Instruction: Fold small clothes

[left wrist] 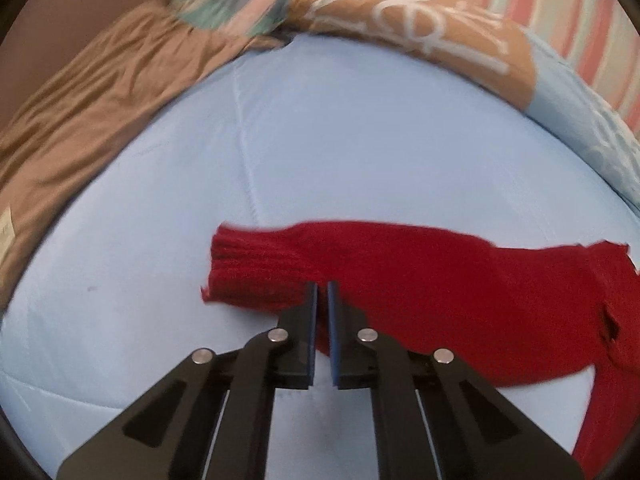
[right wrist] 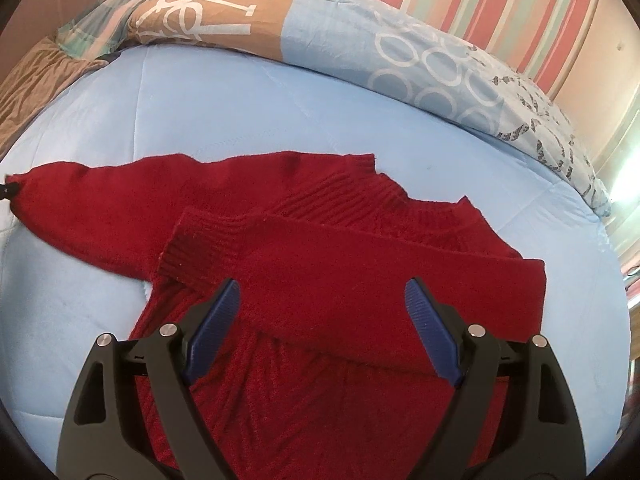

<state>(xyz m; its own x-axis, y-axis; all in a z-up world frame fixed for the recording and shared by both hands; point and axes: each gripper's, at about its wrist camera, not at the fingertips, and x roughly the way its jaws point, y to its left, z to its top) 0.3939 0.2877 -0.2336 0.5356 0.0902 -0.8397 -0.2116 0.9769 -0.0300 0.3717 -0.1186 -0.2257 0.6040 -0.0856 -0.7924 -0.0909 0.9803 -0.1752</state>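
Note:
A small red knit sweater [right wrist: 320, 280] lies on a light blue bedspread [right wrist: 240, 100]. One sleeve is folded across its chest, its ribbed cuff [right wrist: 192, 252] pointing left. The other sleeve [left wrist: 360, 272] stretches out to the left. My left gripper [left wrist: 322, 292] is shut on that sleeve near its ribbed cuff [left wrist: 240, 268], the fabric pinched between the blue pads. The pinched end also shows in the right wrist view [right wrist: 12, 188]. My right gripper [right wrist: 320, 300] is open and empty, hovering over the folded sleeve with its pads on either side.
A patterned brown and blue quilt [right wrist: 320, 32] lies bunched along the far edge of the bed. Brown fabric [left wrist: 100, 100] lies at the left. A striped pink wall [right wrist: 460, 0] stands behind the bed.

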